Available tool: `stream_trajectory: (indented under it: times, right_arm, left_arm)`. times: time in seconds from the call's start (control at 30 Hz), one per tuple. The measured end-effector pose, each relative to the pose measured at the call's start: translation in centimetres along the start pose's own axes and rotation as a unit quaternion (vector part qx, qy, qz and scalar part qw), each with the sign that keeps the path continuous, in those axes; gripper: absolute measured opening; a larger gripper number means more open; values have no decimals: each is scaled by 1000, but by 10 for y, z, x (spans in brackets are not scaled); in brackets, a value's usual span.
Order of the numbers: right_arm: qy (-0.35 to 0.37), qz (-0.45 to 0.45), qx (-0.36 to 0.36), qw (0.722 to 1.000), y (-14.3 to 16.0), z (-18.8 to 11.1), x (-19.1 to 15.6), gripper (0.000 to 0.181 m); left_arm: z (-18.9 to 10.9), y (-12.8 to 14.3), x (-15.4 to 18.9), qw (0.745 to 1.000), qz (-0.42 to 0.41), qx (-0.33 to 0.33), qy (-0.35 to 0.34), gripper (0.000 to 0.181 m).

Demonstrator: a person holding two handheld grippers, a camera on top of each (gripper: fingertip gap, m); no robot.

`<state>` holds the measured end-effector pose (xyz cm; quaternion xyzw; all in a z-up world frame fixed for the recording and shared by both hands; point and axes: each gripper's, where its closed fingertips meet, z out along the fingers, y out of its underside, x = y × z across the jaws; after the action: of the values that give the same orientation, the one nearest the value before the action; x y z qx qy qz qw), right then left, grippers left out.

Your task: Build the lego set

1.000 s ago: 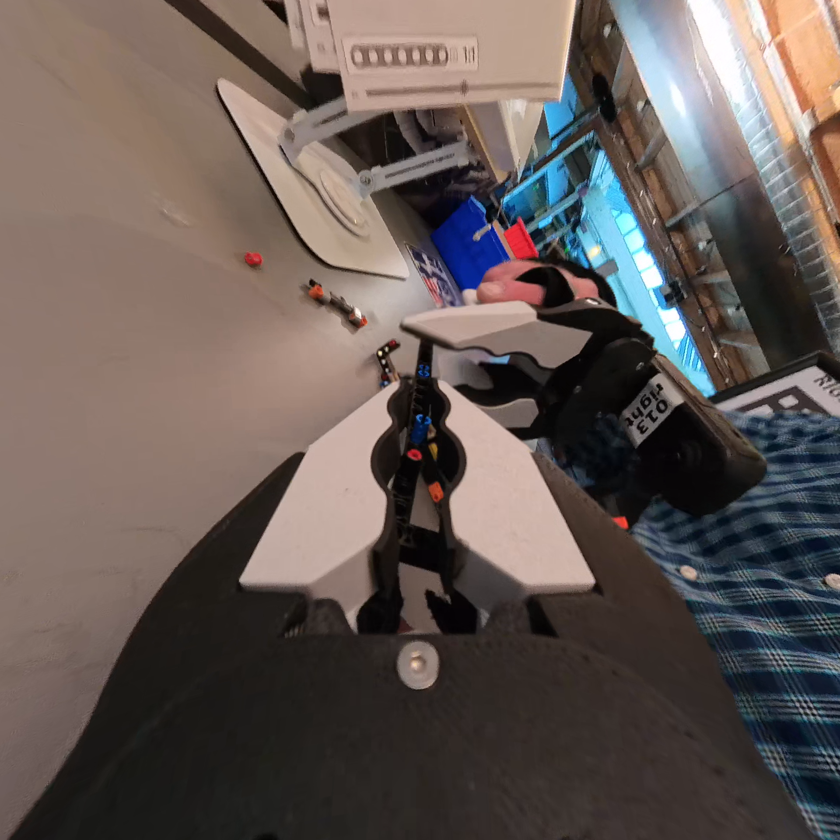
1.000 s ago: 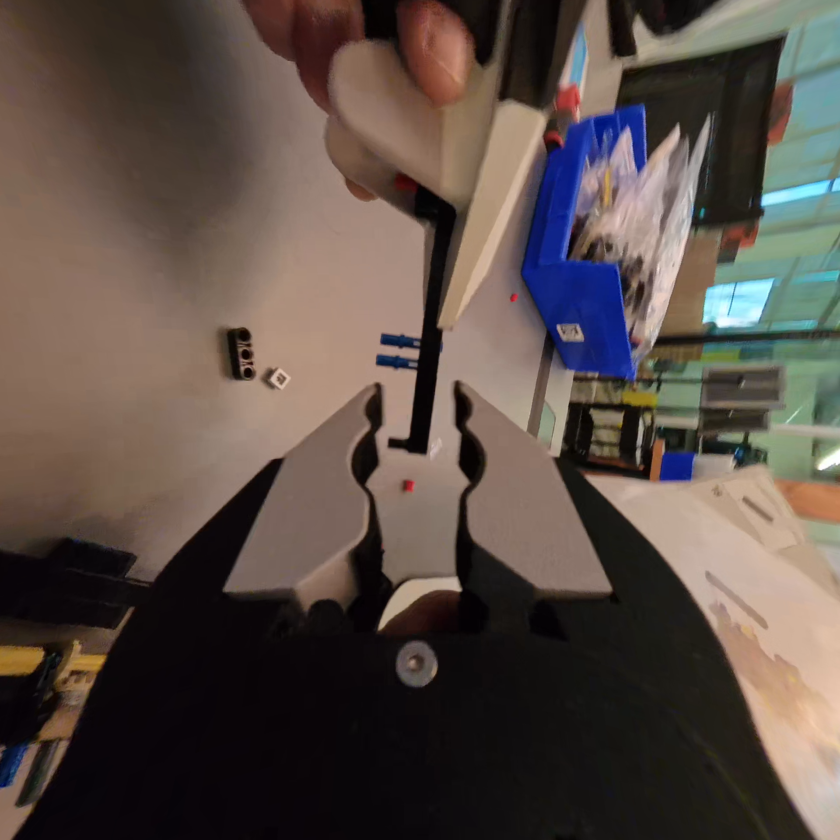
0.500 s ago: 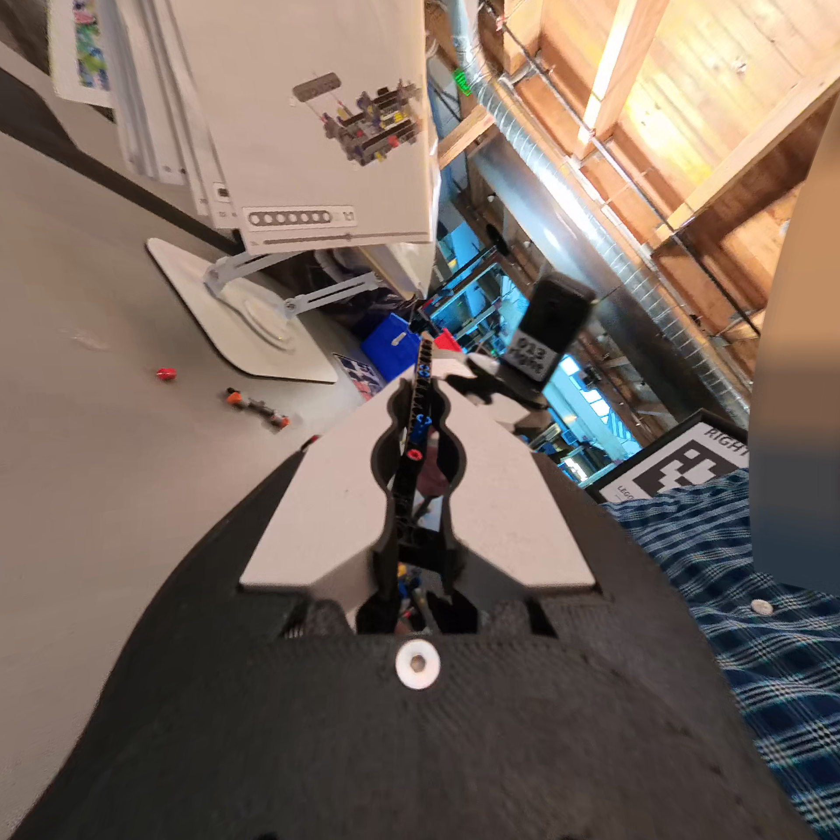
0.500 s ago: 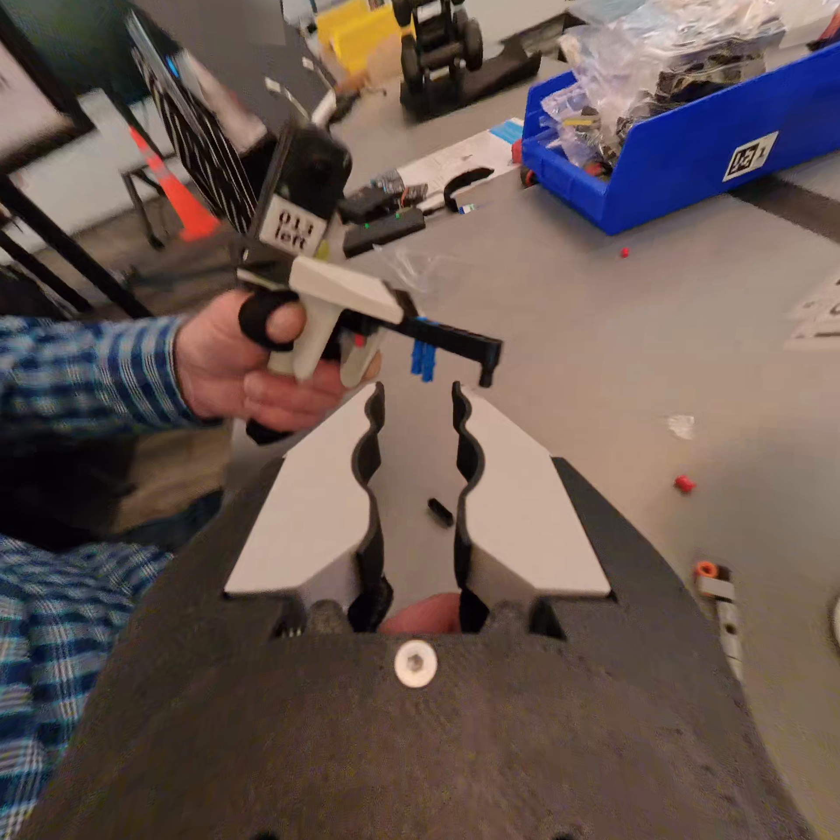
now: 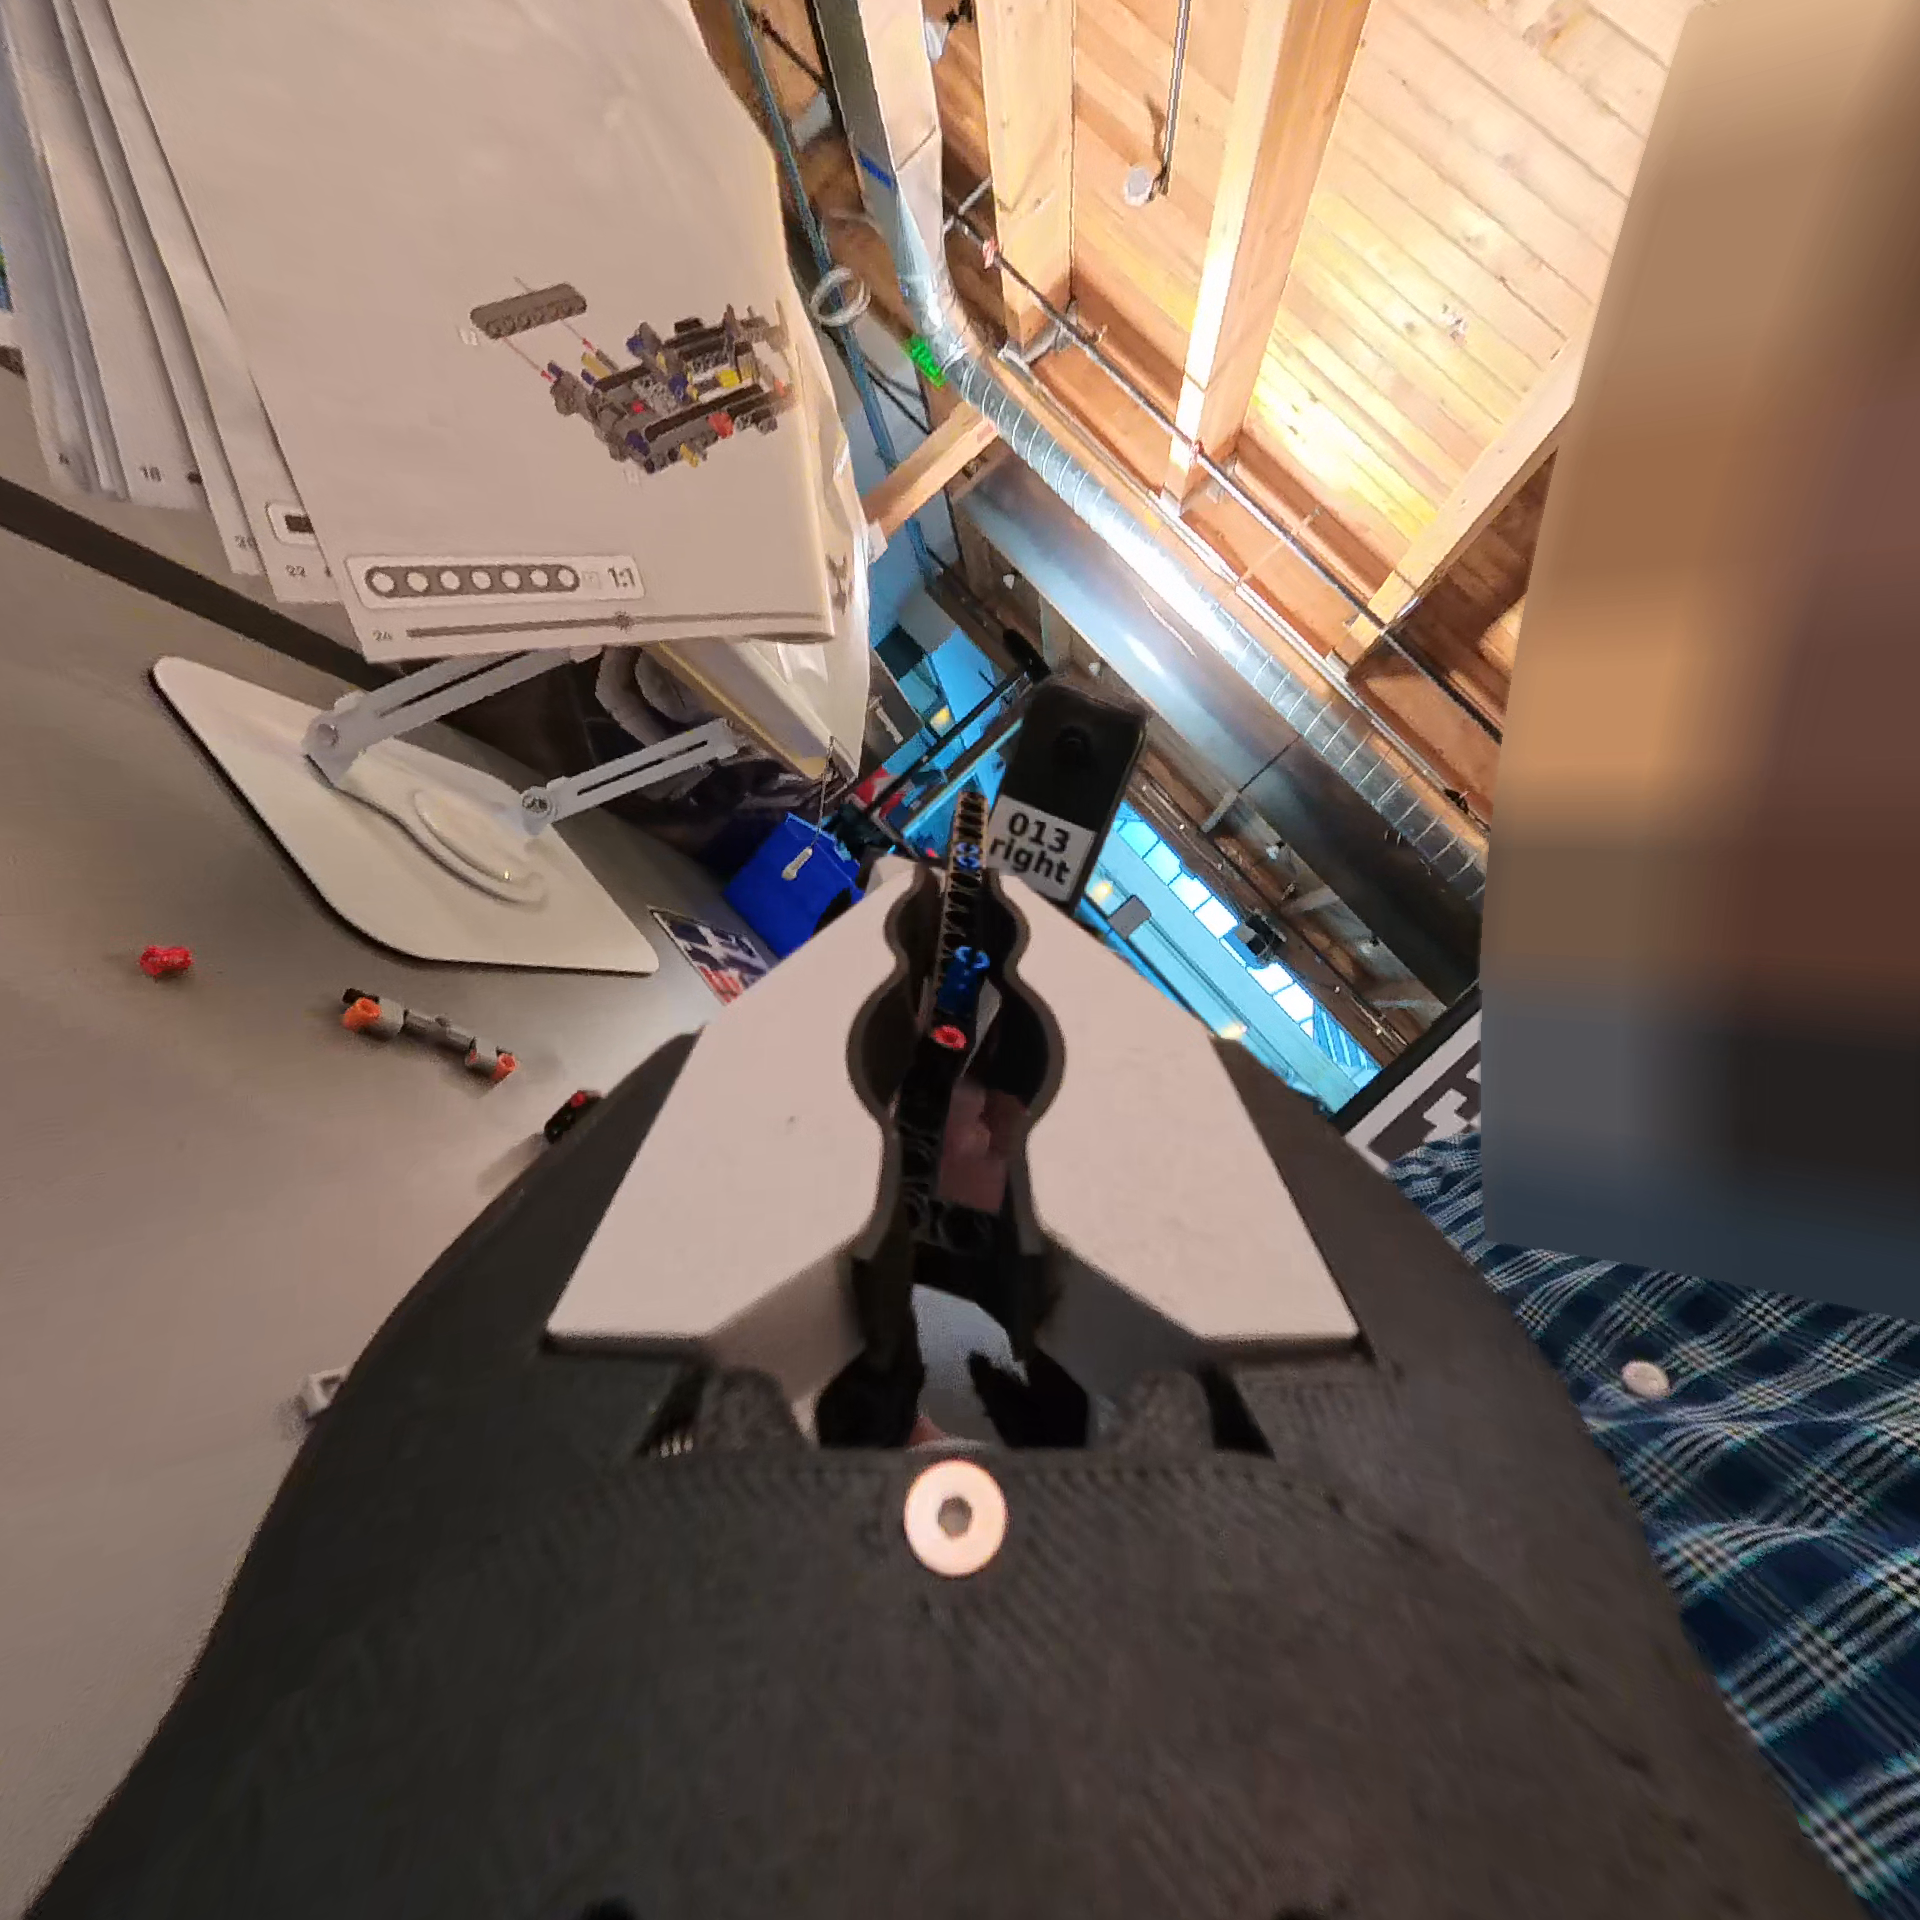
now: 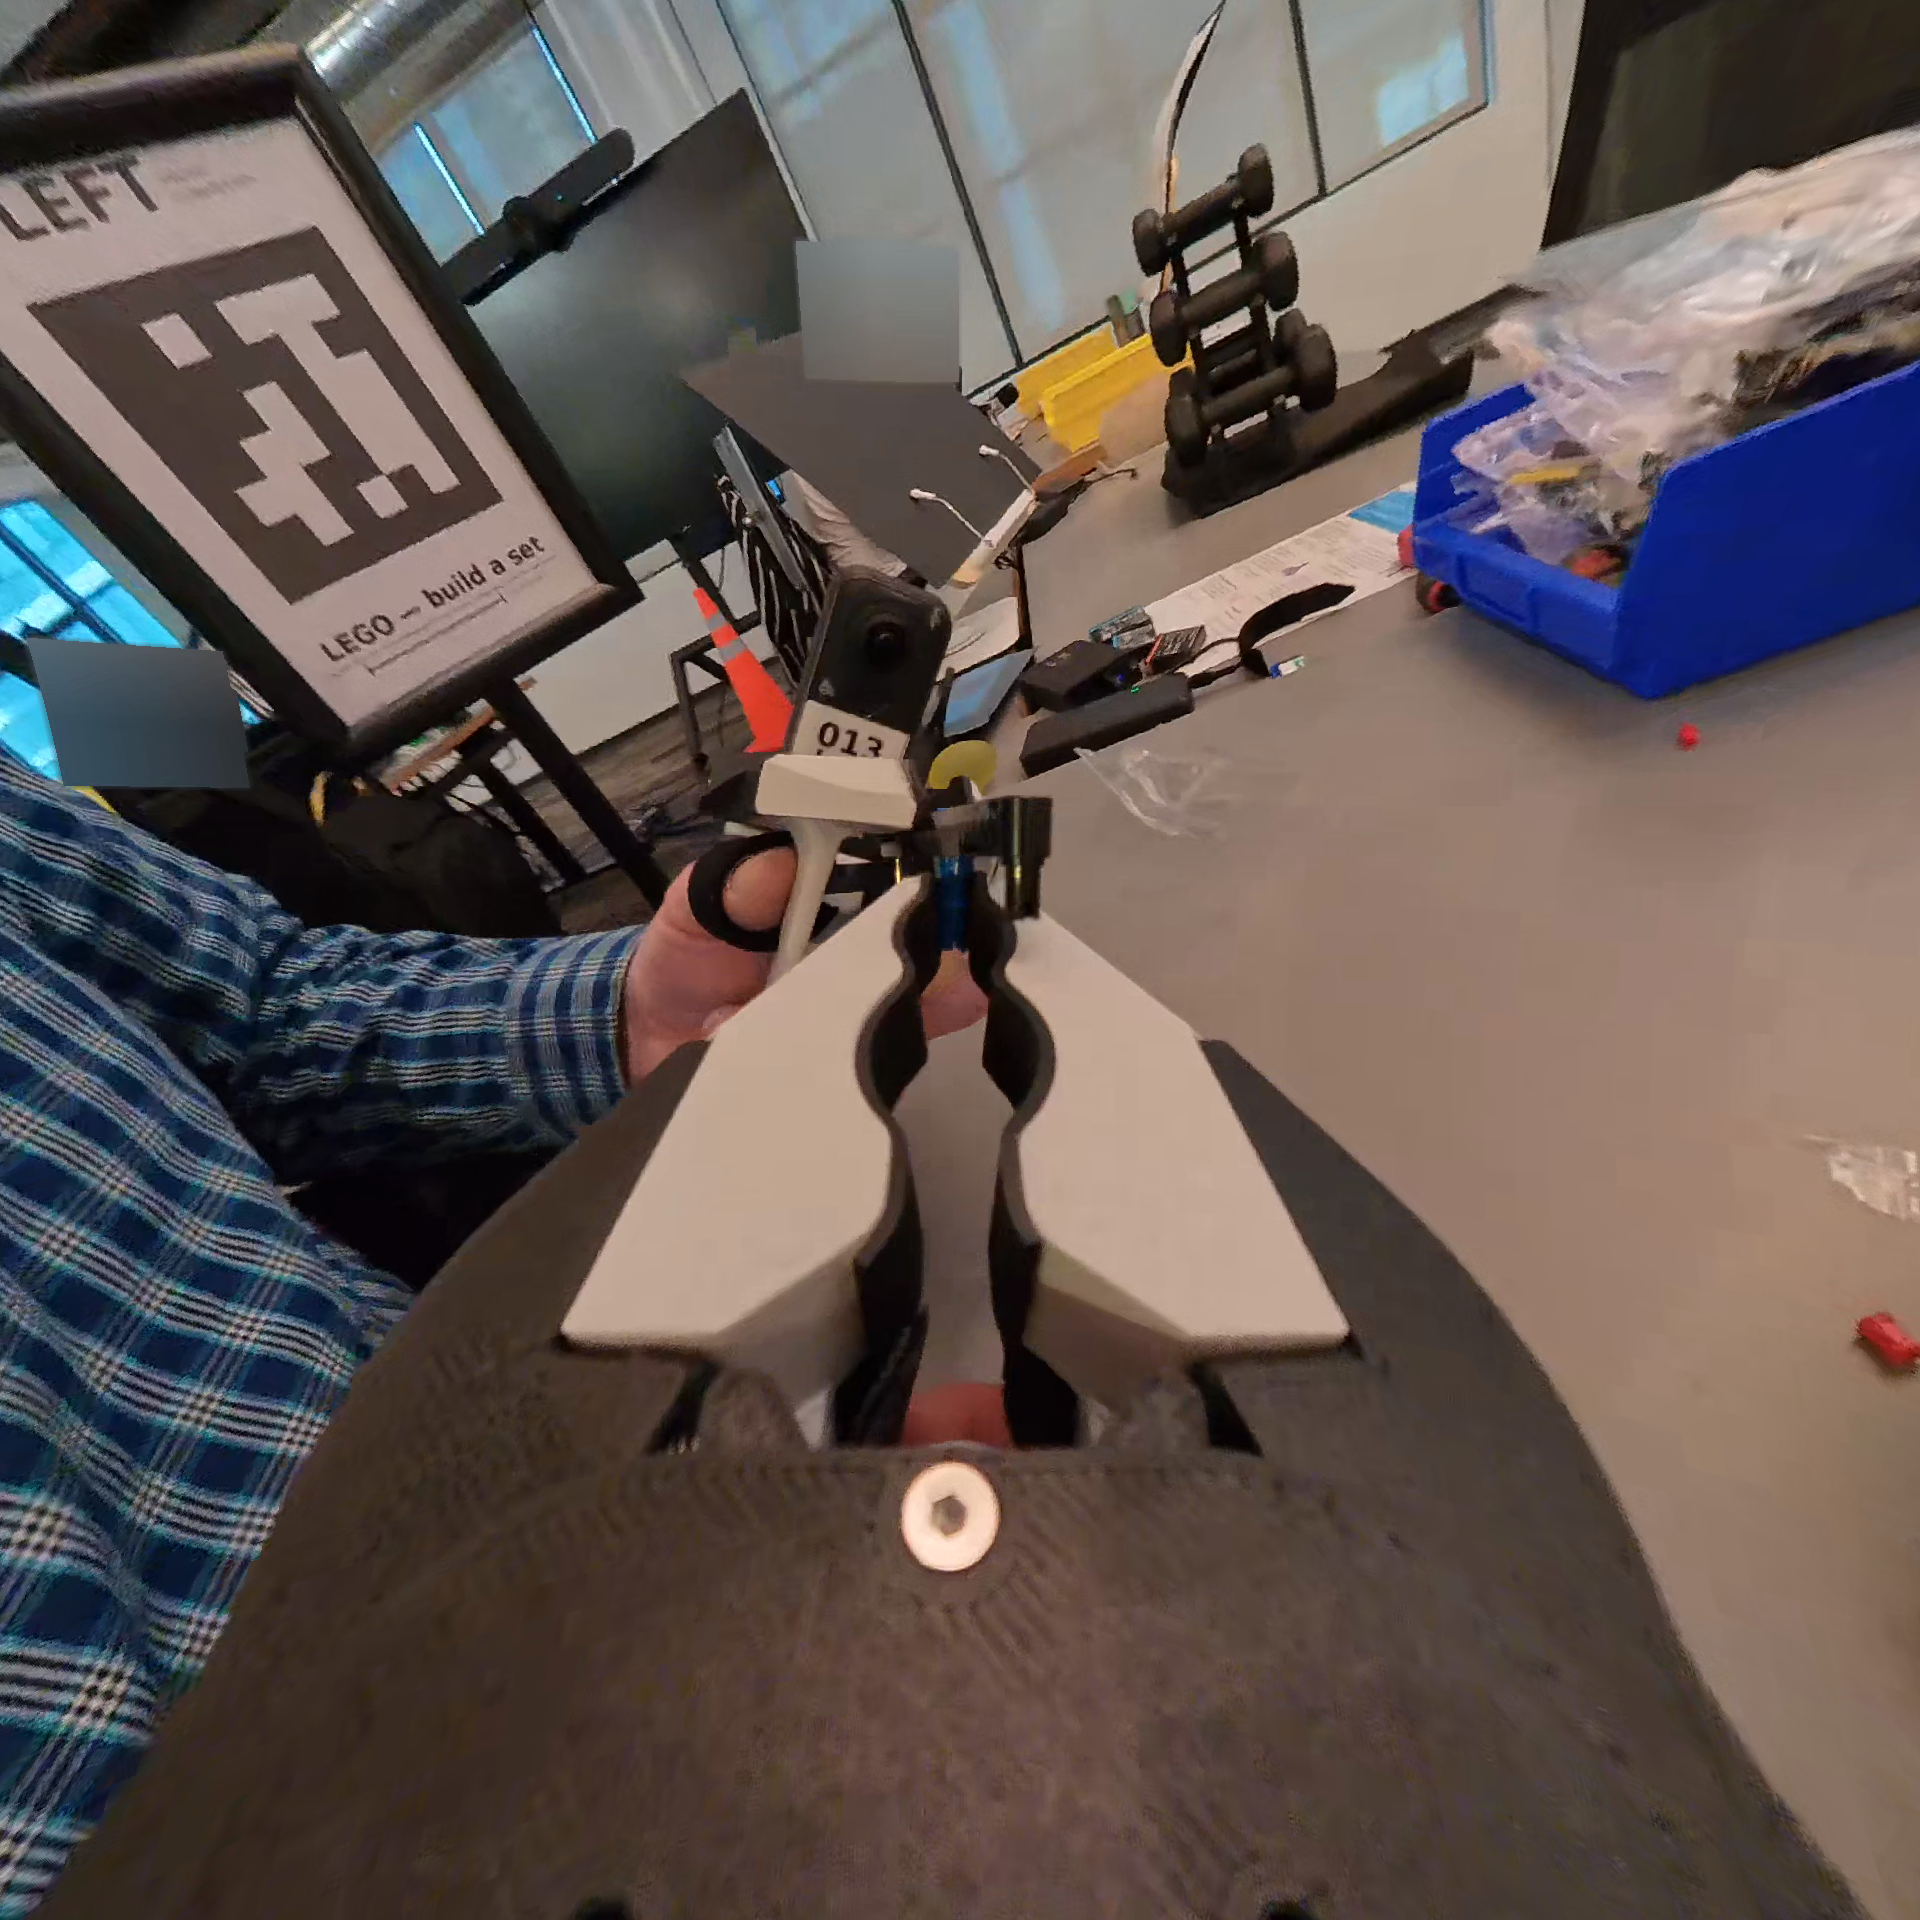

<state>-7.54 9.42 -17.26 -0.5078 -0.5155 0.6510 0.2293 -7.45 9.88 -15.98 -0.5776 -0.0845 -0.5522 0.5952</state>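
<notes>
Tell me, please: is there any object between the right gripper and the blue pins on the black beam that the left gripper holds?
Nothing visible blocks it. The right gripper, fingers apart, sits just below the blue pins, which hang from the black beam clamped in the left gripper. Only the person's hand lies behind them, off the path.

Both grippers have pale grey wavy-edged fingers (image 6: 748, 1174) on black textured bodies with a silver screw; the person wears a blue plaid sleeve (image 6: 312, 1049).

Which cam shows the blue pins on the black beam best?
Right wrist view: the blue pins hang side-on below the black beam, at its jaw tips. Left wrist view sees the beam edge-on, pins mostly hidden.
</notes>
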Motion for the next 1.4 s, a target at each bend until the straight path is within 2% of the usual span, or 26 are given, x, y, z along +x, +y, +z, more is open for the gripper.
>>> stream_trajectory:
  times: [0.27, 0.3, 0.33, 0.37, 0.43, 0.5, 0.63, 0.7, 0.87, 0.97, 1.0, 1.1, 1.13, 1.23, 1.27, 1.33, 1.4]
  right_arm:
    - [-33, -30, -2, 999, -2, -5, -10, 2]
    - [-32, -37, -3, 999, -2, -6, -11, 2]
    - [-44, -37, -10, 998, 5, -5, -17, 2]
    - [-55, -27, -15, 998, 14, -1, -23, 2]
    - [-41, -3, 8, 999, 17, -1, -22, 2]
    - [-35, -16, -5, 999, 20, -4, -20, 2]
    - [-27, -10, -21, 999, 19, -10, -13, 1]
    - [-25, -2, -18, 1000, 15, -14, -10, 1]
    - [-26, -8, -24, 999, 11, -24, -8, 2]
    - [-19, -21, -58, 998, 18, -28, -6, 2]
    - [-12, -31, -74, 997, 20, -29, -5, 2]
    - [7, -62, -124, 990, 25, -30, -2, 2]
    - [17, -86, -151, 985, 29, -30, -1, 2]
    - [19, -146, -213, 966, 35, -26, -5, 2]
    - [22, -170, -235, 957, 38, -25, -5, 2]
    - [21, -206, -266, 942, 42, -23, -7, 2]
    - [30, -240, -286, 927, 45, -23, -7, 2]
  left_arm:
    - [3, 0, 13, 1000, 7, 13, 2, 5]
    - [1, -10, 15, 999, 5, 40, 4, 4]
    - [-7, -29, 17, 996, -18, 86, 16, 3]
    - [-9, -35, 20, 996, 13, 85, 15, 3]
    - [-7, -24, 18, 998, 33, 47, 0, 3]
    - [-6, -16, 13, 999, 26, 41, -1, 2]
    - [-1, -3, 6, 998, 49, -24, -9, 2]
    - [-1, -10, 8, 997, 66, -23, -14, 11]
    - [-4, 7, -6, 985, 132, -98, -55, 36]
    - [-10, 10, -15, 959, 218, -151, -96, 46]
    - [-12, 13, -17, 942, 259, -185, -110, 48]
    - [-12, 22, -13, 878, 365, -282, -128, 49]
    - [-10, 27, -10, 853, 397, -314, -124, 46]
    - [-10, 50, -18, 757, 481, -425, -125, 31]
    - [-10, 57, -22, 738, 492, -445, -123, 21]
    - [-6, 60, -24, 730, 504, -447, -116, 8]
    - [-5, 62, -24, 740, 493, -444, -109, 7]
